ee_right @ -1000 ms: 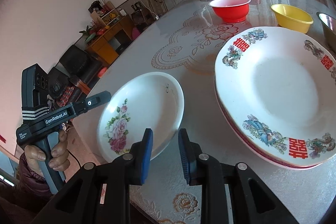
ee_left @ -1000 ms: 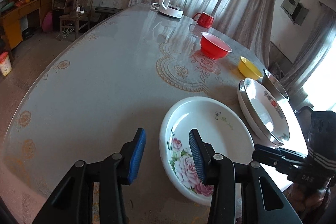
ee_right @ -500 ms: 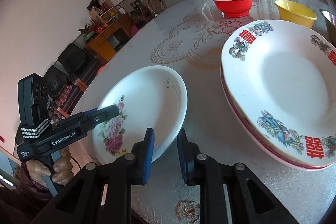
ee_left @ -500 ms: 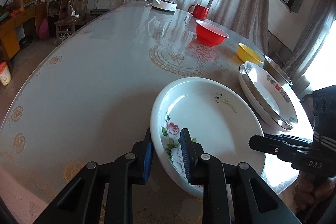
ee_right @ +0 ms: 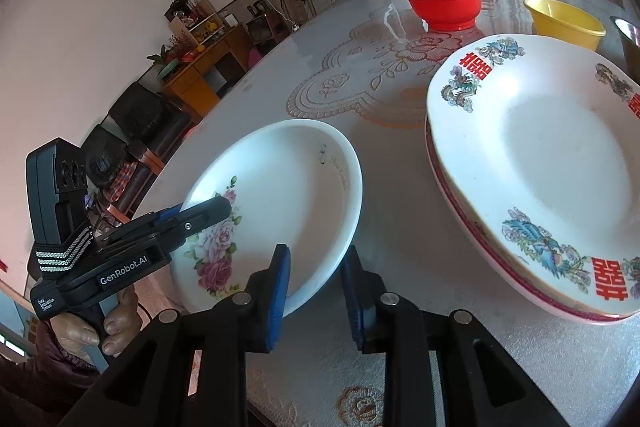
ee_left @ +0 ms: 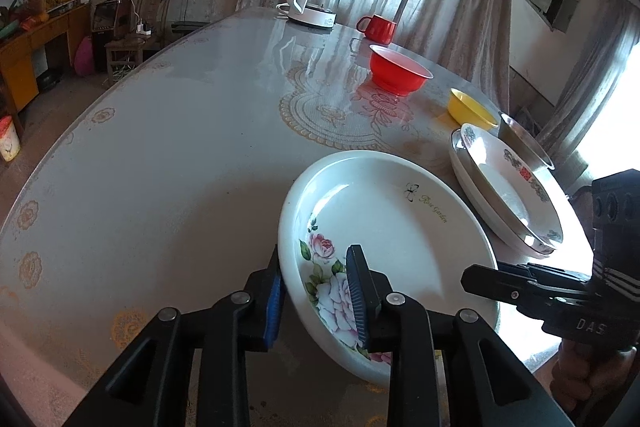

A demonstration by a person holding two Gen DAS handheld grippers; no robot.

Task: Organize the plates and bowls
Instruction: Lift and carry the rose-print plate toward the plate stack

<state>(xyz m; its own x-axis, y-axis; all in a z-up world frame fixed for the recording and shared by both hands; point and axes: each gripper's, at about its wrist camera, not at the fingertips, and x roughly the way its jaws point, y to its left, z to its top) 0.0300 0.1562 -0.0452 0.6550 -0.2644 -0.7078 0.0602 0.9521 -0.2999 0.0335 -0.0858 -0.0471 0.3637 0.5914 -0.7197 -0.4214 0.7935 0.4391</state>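
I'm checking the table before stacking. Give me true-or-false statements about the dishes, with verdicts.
1. The red bowl stands upright on the table. True.
2. The yellow bowl sits inside the red bowl. False: it stands apart on the table.
3. The red-lettered plate lies on another plate. True.
4. The red mug stands on the rose plate. False: it stands by the kettle at the far end.

bare table (ee_left: 168,163) wide open on the left, stacked plates (ee_left: 508,187), yellow bowl (ee_left: 472,109), red bowl (ee_left: 398,69) crowding the right
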